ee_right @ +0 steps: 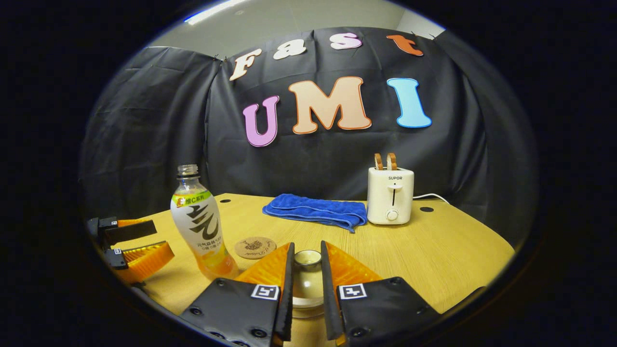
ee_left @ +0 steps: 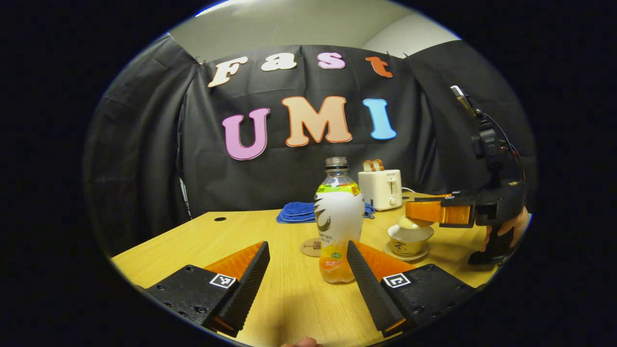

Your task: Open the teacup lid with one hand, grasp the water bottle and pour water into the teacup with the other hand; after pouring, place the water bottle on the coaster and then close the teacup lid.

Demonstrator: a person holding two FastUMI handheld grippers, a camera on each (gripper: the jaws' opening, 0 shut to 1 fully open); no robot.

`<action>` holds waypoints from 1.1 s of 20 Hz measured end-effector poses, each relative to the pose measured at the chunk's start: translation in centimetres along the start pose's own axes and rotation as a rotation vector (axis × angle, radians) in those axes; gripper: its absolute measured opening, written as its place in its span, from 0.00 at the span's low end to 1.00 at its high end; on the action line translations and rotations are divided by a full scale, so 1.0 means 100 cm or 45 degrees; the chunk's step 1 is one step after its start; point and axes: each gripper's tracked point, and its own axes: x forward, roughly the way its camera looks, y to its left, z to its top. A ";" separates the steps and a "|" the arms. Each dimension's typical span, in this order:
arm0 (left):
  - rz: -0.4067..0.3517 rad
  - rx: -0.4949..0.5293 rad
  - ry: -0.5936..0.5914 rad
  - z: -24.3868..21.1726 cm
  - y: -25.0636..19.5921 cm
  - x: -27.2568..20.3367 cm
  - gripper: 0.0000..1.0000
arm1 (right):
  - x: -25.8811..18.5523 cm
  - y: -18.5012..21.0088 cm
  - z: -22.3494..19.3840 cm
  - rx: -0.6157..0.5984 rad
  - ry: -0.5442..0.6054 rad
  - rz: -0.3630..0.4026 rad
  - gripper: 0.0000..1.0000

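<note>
Right gripper jaws pinching small glazed ceramic teacup lid bottom centre, fragile, slippery; left gripper jaws spread around clear plastic bottle, grip mid-body

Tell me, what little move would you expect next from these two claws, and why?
Probably the right gripper lifts the lid off the teacup: its fingers look closed on the lid's knob, and the lid is not yet off. The left gripper is open, short of the water bottle, which stands uncapped beside the coaster.
</note>
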 end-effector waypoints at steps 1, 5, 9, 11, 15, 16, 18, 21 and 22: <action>-0.028 -0.004 0.009 -0.001 -0.007 0.001 0.94 | -0.003 -0.002 0.004 0.008 -0.010 0.000 0.31; -0.097 -0.043 0.056 -0.007 -0.025 0.010 0.96 | -0.014 -0.011 0.019 0.030 -0.057 -0.010 0.31; -0.099 -0.084 0.114 -0.016 -0.029 0.025 0.97 | -0.026 -0.018 0.027 0.036 -0.074 -0.016 0.31; -0.095 -0.094 0.128 -0.018 -0.029 0.031 0.97 | -0.031 -0.023 0.032 0.046 -0.094 -0.025 0.31; -0.109 -0.102 0.140 -0.018 -0.034 0.046 0.93 | -0.038 -0.031 0.041 0.064 -0.125 -0.034 0.31; -0.111 -0.103 0.137 -0.018 -0.035 0.048 0.91 | -0.039 -0.033 0.042 0.062 -0.129 -0.038 0.31; -0.087 -0.104 0.117 -0.014 -0.030 0.052 0.79 | -0.042 -0.037 0.043 0.059 -0.136 -0.045 0.30; -0.066 -0.095 0.126 -0.017 -0.029 0.059 0.71 | -0.044 -0.041 0.043 0.064 -0.141 -0.052 0.31; -0.062 -0.088 0.125 -0.017 -0.029 0.063 0.66 | -0.046 -0.043 0.043 0.065 -0.142 -0.055 0.31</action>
